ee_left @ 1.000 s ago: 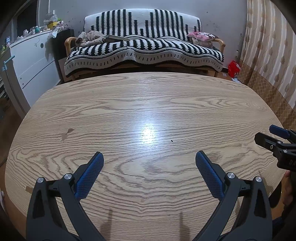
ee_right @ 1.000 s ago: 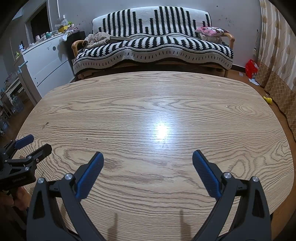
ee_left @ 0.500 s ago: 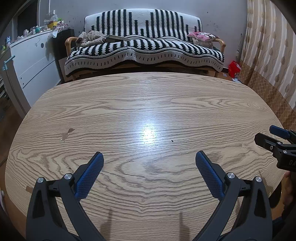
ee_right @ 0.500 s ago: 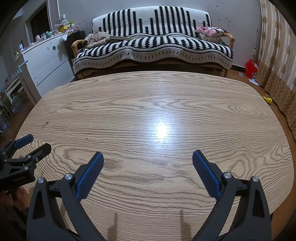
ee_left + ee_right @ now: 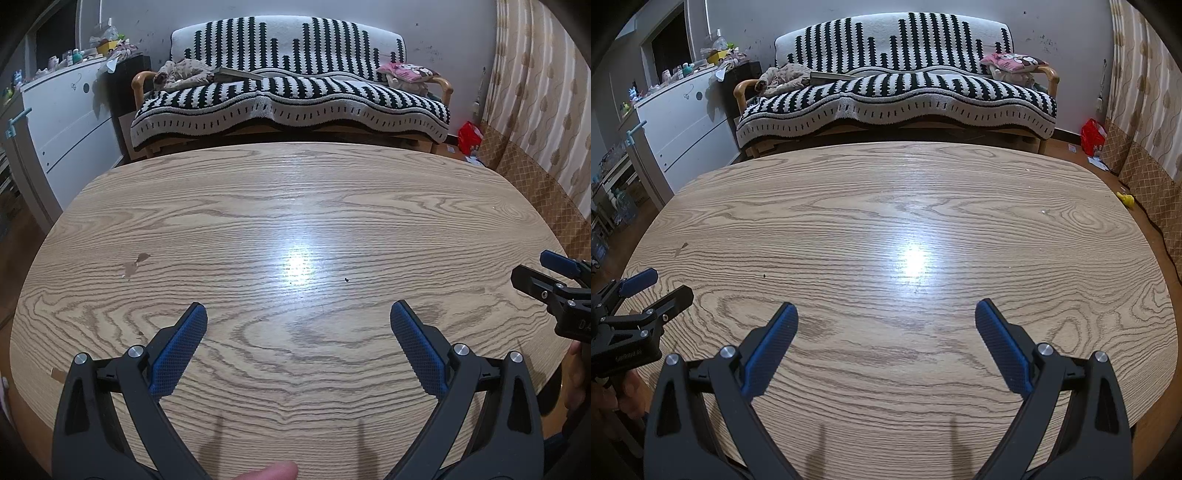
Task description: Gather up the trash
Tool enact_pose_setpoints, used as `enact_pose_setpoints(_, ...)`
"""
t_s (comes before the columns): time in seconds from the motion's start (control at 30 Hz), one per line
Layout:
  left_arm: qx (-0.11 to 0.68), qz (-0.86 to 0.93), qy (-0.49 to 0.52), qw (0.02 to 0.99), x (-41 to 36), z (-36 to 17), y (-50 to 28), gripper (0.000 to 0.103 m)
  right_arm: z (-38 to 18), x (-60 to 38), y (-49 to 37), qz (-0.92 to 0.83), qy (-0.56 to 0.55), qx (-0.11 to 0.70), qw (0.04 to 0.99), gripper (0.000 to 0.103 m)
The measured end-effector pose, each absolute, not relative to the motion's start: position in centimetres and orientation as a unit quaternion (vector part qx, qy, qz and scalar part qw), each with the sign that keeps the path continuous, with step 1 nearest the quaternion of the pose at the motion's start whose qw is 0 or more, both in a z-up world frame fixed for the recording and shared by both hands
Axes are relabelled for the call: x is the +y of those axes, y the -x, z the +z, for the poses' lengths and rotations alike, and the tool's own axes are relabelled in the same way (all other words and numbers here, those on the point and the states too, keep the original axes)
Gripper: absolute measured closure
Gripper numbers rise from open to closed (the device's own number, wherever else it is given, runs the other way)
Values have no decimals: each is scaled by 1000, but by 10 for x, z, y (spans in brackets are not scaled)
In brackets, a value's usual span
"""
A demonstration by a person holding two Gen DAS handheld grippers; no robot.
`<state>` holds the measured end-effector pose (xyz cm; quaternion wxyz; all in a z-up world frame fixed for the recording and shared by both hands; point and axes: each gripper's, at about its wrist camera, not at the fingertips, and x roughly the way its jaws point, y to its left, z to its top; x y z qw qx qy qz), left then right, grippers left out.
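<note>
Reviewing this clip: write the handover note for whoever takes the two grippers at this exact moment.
Left gripper: open, empty, held over the near edge of the wooden table.
Right gripper: open, empty, beside it over the same edge.
Trash: none of any size on the table; only a tiny dark speck. A red bag and a small yellow thing lie on the floor to the right.
Done: nothing is held.
Left: find the trash, probably on the floor, and pick it up; no bin is in view.
</note>
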<state>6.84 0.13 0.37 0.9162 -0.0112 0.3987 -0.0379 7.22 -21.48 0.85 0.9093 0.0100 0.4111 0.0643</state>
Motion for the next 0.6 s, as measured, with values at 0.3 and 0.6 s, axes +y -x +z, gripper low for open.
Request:
enact_pose_setpoints(0.3, 386, -39, 5, 922, -4, 6, -61, 7, 8, -213, -72, 64, -10, 411, 909, 10)
enact_pose_setpoints(0.6, 398, -32, 13, 917, 0, 4, -65, 7, 8, -215, -72, 62, -11, 412, 909, 10)
